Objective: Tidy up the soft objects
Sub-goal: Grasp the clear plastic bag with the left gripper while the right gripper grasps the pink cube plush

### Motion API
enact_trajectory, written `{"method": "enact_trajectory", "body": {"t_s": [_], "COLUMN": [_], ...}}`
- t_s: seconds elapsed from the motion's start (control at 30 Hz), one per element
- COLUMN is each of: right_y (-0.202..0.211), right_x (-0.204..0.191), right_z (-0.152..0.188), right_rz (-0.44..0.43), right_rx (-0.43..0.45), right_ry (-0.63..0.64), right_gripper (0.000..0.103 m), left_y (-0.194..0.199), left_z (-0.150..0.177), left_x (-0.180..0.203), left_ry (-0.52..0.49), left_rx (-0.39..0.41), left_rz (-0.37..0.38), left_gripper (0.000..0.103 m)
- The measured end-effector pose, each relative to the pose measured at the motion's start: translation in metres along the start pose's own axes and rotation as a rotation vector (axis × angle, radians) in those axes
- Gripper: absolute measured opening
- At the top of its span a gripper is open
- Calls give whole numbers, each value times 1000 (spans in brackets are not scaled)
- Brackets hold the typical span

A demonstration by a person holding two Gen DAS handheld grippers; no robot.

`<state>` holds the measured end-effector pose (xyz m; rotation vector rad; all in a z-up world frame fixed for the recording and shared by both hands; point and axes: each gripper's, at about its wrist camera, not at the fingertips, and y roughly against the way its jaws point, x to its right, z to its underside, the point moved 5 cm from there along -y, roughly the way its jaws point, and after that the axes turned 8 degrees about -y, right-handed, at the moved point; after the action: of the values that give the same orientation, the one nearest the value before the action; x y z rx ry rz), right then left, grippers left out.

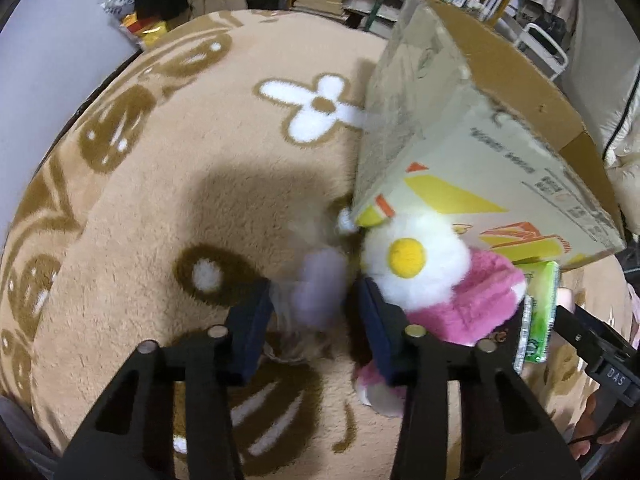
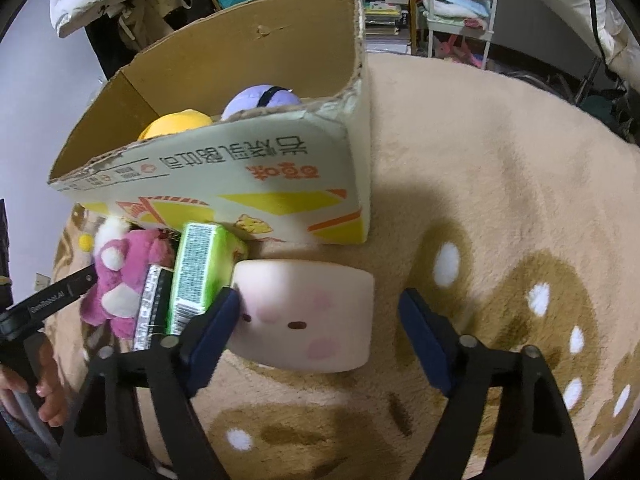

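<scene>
- Your left gripper [image 1: 316, 312] points steeply down at the rug [image 1: 160, 200]. Its jaws are narrowed around a blurred lilac plush [image 1: 320, 292]; whether the pads press it cannot be told.
- Your right gripper [image 2: 320, 328] points steeply down, jaws wide. The pink cube cushion [image 2: 308, 316] sits between them, touching the left pad only.
- The cardboard box [image 2: 240, 80] holds a yellow plush [image 2: 176, 122] and a purple plush [image 2: 260, 98].
- The pink-and-white plush [image 1: 440, 280] and green packets [image 2: 200, 272] lie against the box front.

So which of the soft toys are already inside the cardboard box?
The yellow plush and the lavender plush with the dark band. They show above the box's rim; the pink-and-white plush and pale squishy block lie outside on the blanket.
</scene>
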<state>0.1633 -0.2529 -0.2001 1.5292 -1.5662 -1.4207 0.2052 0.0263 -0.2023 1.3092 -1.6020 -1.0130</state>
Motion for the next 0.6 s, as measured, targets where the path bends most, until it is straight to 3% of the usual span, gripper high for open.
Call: {"method": "enact_trajectory", "body": {"t_s": [0.1, 0.2, 0.37, 0.6], "right_y": [-1, -3, -2, 16], "right_x": [-3, -6, -16, -25], "right_z": [1, 4, 6, 6], "right_rz": [-20, -29, 6, 67], "right_rx": [-10, -26, -10, 66], "right_ry": [-1, 8, 60, 104], "right_gripper": [79, 71, 47, 39], "left_y": [1, 2, 8, 28], "left_z": [0, -1, -1, 4], "left_x": [4, 4, 2, 13], "left_ry": [-15, -12, 15, -13], "left_rx": [8, 19, 46, 122], "left_rz": [9, 16, 52, 67], "left_gripper": [28, 24, 18, 16]}}
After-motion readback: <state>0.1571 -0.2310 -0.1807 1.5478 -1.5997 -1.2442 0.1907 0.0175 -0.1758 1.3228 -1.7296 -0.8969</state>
